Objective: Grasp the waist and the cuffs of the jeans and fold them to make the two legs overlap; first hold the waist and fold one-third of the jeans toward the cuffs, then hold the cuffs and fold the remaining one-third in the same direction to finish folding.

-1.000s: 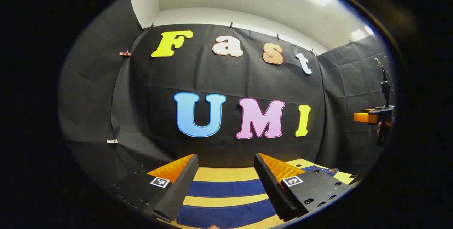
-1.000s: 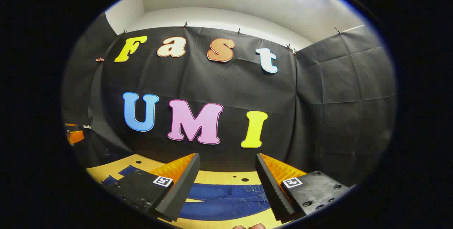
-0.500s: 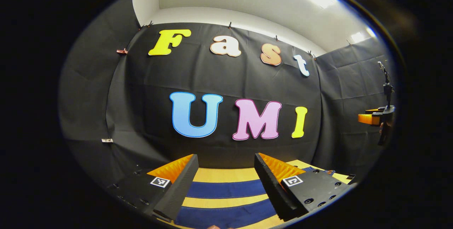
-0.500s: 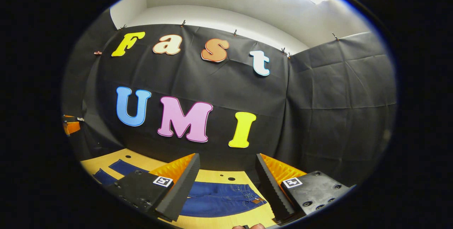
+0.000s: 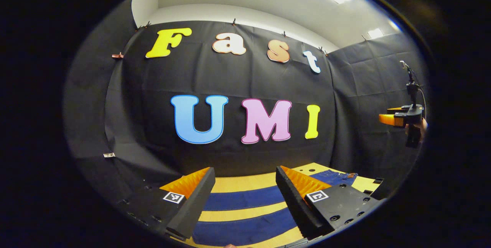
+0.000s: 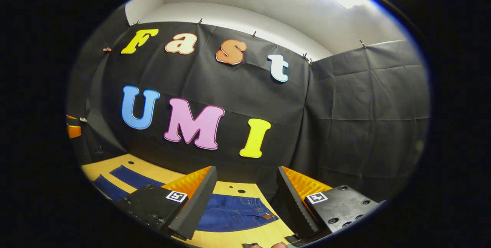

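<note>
While nothing is gripped yet, we hold both tongs wide and empty above the table (image 5: 245,183): left gripper (image 5: 243,186) over the jeans (image 5: 245,200) legs, right gripper (image 6: 245,186) over the waist (image 6: 245,211), poised for the leg-overlap fold.

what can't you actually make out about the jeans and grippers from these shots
- Jeans cuffs: left gripper view, legs run behind the left gripper fingers.
- Waist: right gripper view, partly behind the right gripper fingers.
- Far right gripper's opening: left gripper view, too small, at the edge.
</note>
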The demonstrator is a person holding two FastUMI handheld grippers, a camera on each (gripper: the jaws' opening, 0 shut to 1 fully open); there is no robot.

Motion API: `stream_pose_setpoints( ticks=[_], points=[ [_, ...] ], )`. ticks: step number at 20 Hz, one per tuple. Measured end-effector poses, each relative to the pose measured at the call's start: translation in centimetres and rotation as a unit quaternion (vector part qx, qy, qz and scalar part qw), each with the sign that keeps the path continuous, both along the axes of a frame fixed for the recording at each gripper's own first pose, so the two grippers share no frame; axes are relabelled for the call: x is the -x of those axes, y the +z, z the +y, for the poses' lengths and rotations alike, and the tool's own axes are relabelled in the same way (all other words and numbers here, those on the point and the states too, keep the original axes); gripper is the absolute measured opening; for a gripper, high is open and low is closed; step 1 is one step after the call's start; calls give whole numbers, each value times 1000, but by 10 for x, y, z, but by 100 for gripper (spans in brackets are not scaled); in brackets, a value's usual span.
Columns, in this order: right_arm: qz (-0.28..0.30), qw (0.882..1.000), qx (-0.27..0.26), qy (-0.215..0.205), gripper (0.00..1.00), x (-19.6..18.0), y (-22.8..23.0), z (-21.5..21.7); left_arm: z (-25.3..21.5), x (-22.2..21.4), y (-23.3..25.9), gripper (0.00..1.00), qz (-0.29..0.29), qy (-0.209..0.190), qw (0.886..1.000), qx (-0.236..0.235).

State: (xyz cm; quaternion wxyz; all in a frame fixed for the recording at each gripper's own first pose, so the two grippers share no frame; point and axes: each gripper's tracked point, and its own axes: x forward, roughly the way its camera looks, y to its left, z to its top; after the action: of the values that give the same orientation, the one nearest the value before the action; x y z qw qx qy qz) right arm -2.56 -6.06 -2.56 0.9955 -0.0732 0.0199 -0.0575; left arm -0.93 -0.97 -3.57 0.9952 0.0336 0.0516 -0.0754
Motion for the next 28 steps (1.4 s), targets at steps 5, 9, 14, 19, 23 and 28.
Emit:
stream_pose_setpoints(
  ticks=[5,9,14,19,23,28],
  points=[
    [76,997,11,24,96,-17,-52,-20,7,4,-51,99,63,-66,994,-60],
    [135,988,46,65,97,-55,-105,-42,6,-4,-124,98,157,-161,963,-149],
    [190,979,11,70,96,-126,-189,-93,37,5,-244,99,301,-280,861,-300],
    [297,939,109,131,96,-163,-313,-125,64,26,-308,98,422,-363,738,-381],
    [366,904,129,181,97,-165,-366,-131,86,43,-343,99,485,-380,671,-412],
    [418,864,164,230,97,-156,-399,-153,85,30,-351,96,527,-382,647,-397]
  ],
)
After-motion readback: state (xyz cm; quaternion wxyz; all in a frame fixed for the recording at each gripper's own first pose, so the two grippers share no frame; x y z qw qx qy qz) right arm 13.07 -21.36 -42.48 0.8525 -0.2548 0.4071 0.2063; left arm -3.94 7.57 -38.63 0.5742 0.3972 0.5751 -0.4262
